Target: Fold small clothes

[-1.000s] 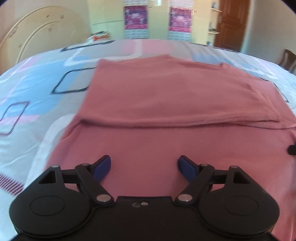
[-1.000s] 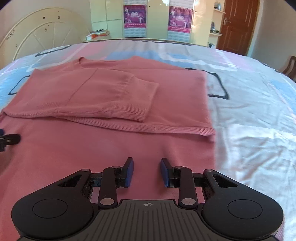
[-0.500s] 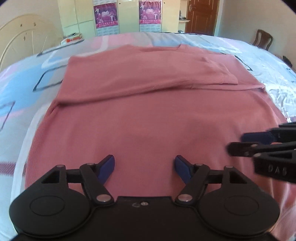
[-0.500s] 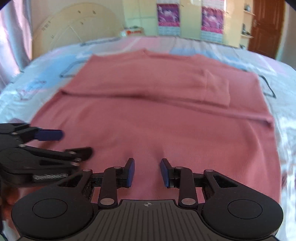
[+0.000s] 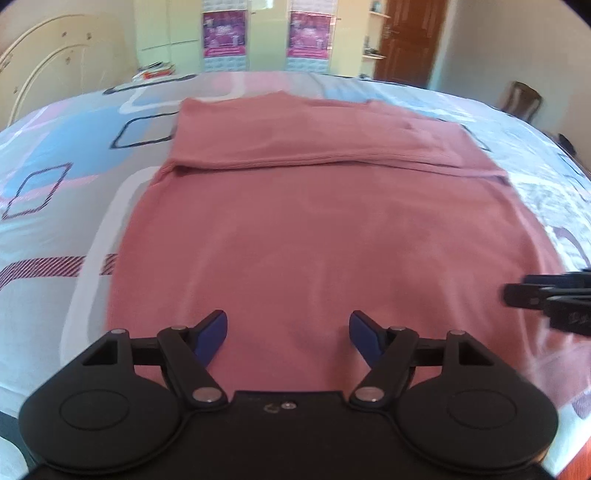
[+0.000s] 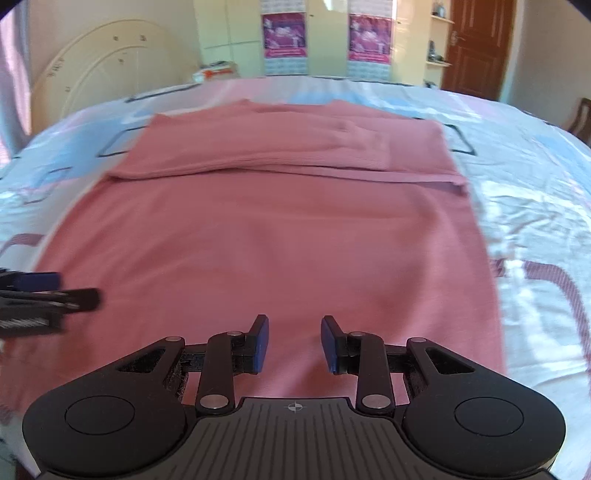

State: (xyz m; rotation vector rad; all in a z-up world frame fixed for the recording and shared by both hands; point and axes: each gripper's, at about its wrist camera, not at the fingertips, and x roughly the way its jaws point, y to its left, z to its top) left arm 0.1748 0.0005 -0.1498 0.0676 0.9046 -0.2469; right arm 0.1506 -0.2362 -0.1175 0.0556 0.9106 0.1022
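Left gripper (image 5: 288, 334): jaws stand wide, blue pads apart, nothing between them, having just been closing slightly; they hang above the near part of the sweater (image 5: 314, 229). Right gripper (image 6: 294, 341): jaws narrow but parted, a clear gap between the blue pads, nothing held; likewise over the near part of the same garment, toward its right half. Each tool shows at the edge of the other's view: the right one enters the left view at the right margin, the left one enters the right view at the left margin, both blurred. Sweater: pink knit, laid flat on the bed (image 5: 66, 155), near portion smooth and single-layered; far portion doubled over, a ribbed edge running straight across from left to right, with a sleeve folded across the top layer, its ribbed cuff toward the right. Bed: covered with a sheet printed in pale blue, pink and grey blocks with dark outlined diamonds and striped maroon bands; the sheet shows on both sides of the garment. Headboard (image 6: 110, 70): cream, arched, at far left. Beyond the bed: pale cupboard doors carrying two purple posters (image 6: 284, 35), a brown wooden door (image 6: 476, 44) at right with small shelves beside it, a wooden chair (image 5: 521, 99) at far right, and a stack of papers (image 5: 155, 70) past the far left corner of the bed.
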